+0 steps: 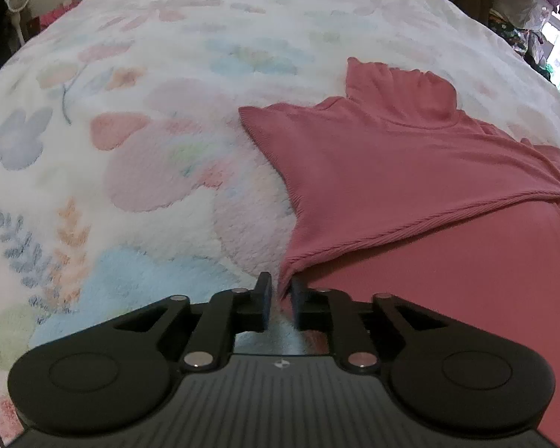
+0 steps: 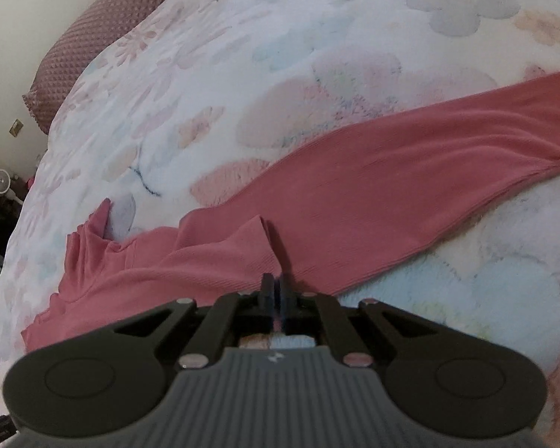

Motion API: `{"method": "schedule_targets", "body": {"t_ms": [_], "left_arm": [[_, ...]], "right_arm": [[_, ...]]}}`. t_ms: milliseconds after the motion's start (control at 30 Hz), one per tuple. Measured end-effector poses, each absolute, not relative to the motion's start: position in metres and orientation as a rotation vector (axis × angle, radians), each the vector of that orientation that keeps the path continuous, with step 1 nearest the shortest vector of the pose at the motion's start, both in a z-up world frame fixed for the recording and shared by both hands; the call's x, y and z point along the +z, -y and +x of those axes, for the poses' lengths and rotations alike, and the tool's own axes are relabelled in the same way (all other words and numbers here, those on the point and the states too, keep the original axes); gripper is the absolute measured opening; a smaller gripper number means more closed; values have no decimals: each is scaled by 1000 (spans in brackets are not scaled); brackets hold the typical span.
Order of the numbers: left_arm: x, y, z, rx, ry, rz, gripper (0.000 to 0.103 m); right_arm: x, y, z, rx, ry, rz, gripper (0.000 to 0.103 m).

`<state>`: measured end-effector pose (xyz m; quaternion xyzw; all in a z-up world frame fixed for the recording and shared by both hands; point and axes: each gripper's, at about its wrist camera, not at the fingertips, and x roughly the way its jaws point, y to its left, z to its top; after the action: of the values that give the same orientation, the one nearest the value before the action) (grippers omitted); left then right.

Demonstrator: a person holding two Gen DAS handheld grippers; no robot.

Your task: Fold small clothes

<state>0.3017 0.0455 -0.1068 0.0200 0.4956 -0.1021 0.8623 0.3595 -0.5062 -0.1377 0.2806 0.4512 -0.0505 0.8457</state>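
A: Where was the pink top (image 1: 373,156) at that point?

B: It lay on the bed's fleecy flowered blanket (image 1: 130,112), collar (image 1: 399,86) pointing away, one long sleeve (image 2: 410,156) stretched out flat across the blanket. The left hand-held gripper (image 1: 280,298) had its fingers nearly together, pinching a corner of the ribbed edge, which rose a little off the blanket.

A: And the other one?

B: The right hand-held gripper (image 2: 276,291) was pressed tight on a raised fold of the knit near the shoulder.

A: How would you say the fabric would handle?

B: Soft, light and limp, I judged; a fine ribbed knit that drapes and stretches, so it would sag between the two holds and could drag on the fleece.

A: Best place to grip?

B: At seams and hems, where the doubled cloth gives the fingers something firm. A pinch in the open body would probably only pull up one layer.
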Motion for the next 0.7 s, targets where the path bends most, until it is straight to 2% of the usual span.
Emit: {"method": "schedule_targets", "body": {"t_ms": [67, 167, 233, 333, 567, 600, 633, 667, 700], "left_arm": [[-106, -50, 300, -213, -1050, 31, 26], [-97, -57, 295, -225, -1054, 24, 26], [-87, -60, 292, -249, -1035, -1, 27], [-69, -60, 296, -268, -977, -58, 37], [-74, -36, 346, -164, -937, -68, 37], [-79, -32, 354, -165, -937, -85, 37], [-84, -29, 359, -165, -945, -93, 36], [-92, -23, 366, -159, -963, -86, 31], [-98, -19, 370, -149, -970, -64, 28]], "right_arm": [[-136, 510, 358, -123, -956, 569, 2], [-129, 518, 351, -158, -926, 565, 6], [-126, 527, 349, -153, -905, 595, 16], [-124, 531, 357, -77, -884, 621, 29], [-144, 527, 399, -8, -904, 689, 28], [-148, 526, 404, -3, -919, 689, 27], [-153, 524, 409, 11, -932, 695, 8], [-156, 523, 412, 26, -943, 700, 0], [-156, 523, 413, 32, -939, 700, 0]]}}
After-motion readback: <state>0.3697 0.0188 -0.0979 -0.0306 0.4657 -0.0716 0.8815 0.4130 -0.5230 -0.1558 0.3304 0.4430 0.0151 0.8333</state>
